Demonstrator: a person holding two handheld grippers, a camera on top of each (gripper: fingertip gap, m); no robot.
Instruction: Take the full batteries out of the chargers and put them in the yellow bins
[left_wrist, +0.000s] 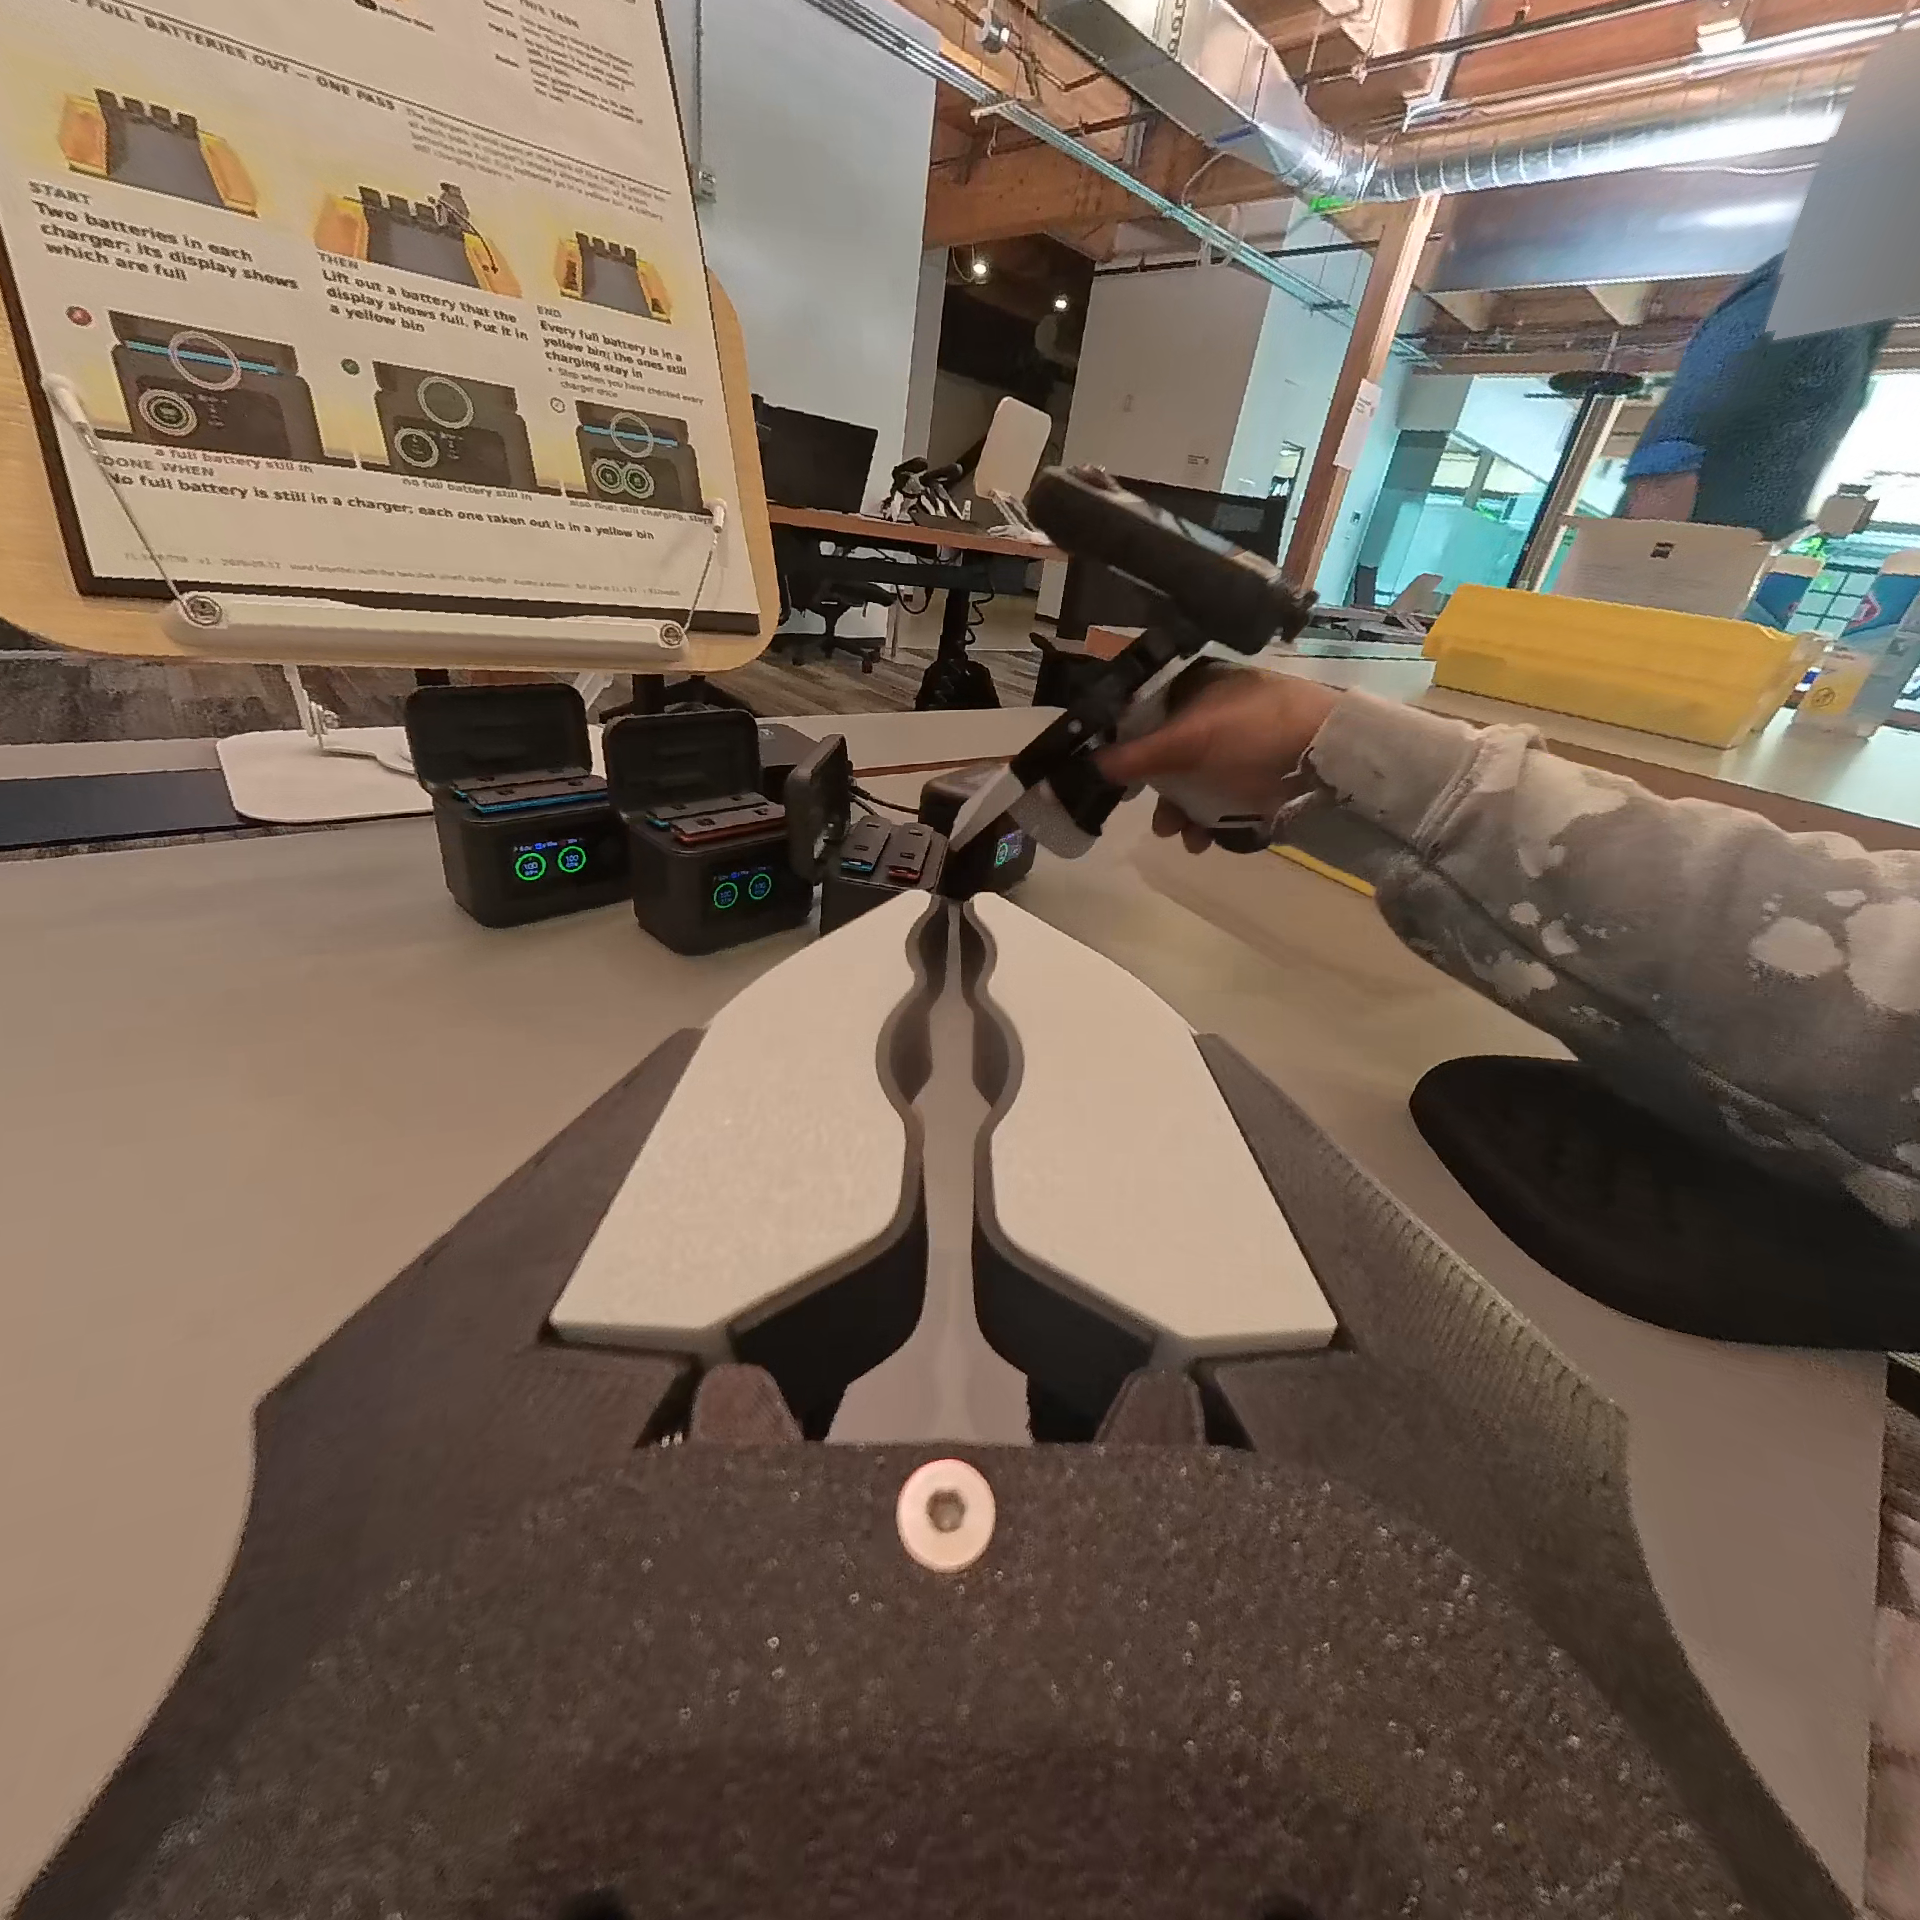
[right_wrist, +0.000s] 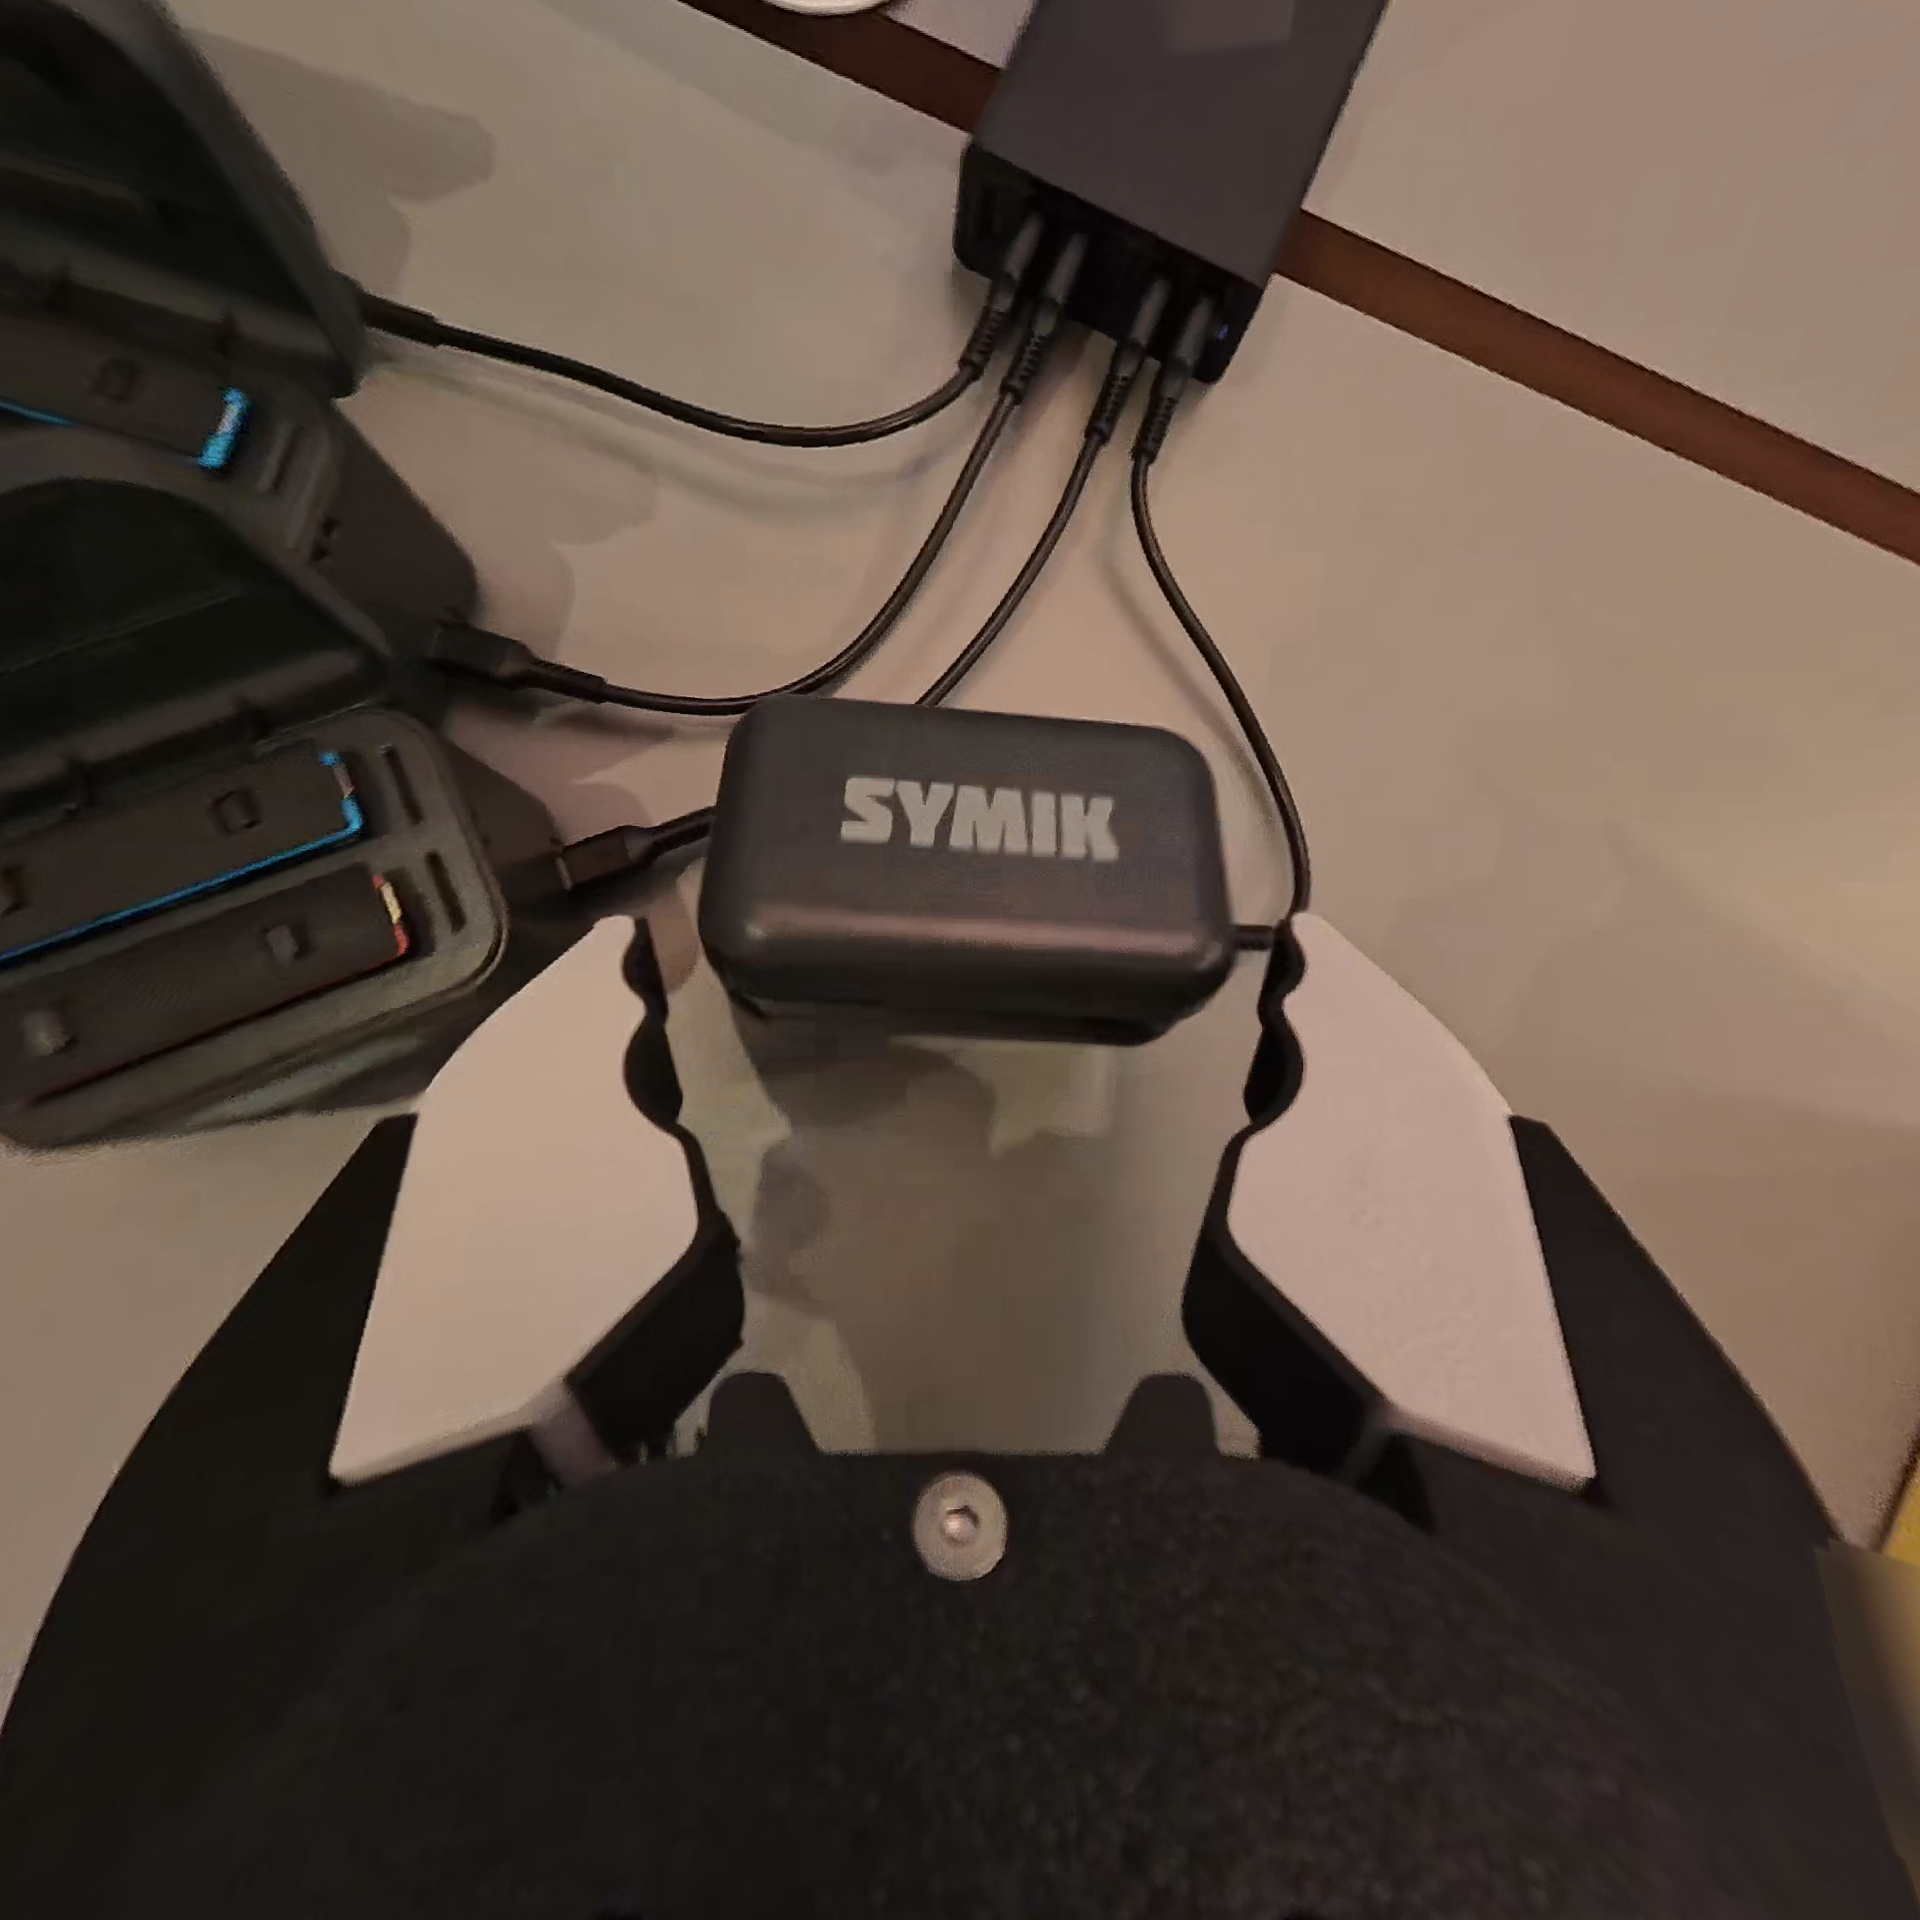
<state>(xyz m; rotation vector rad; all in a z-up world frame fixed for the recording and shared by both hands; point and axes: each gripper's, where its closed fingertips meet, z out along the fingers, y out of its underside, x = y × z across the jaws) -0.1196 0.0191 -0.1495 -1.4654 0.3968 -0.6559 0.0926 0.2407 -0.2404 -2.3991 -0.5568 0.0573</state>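
Note:
Several black chargers stand in a row on the grey table (left_wrist: 260, 1039). The two on the left (left_wrist: 530, 821) (left_wrist: 717, 862) have their lids open, hold batteries and show green ring displays. My left gripper (left_wrist: 951, 909) is shut and empty, low over the table, pointing at the row. My right gripper (right_wrist: 966, 935) is open, with its jaws either side of a closed charger (right_wrist: 966, 862) and not touching it. It also shows in the left wrist view (left_wrist: 966, 862). An open charger (right_wrist: 239, 904) to its left holds a blue-edged battery (right_wrist: 187, 831) and a red-edged battery (right_wrist: 208, 956). A yellow bin (left_wrist: 1621, 665) sits far right.
A black power hub (right_wrist: 1143, 177) feeds the chargers through several cables (right_wrist: 1226, 665) lying behind them. An instruction sheet on a wooden stand (left_wrist: 364, 312) rises behind the left chargers. A person's sleeve (left_wrist: 1662, 935) reaches in over a dark pad (left_wrist: 1662, 1226) on the right. Left tips to right tips: about 30 centimetres. The black power hub (right_wrist: 1143, 177) sits 15 centimetres or so from the ends of my right fingers.

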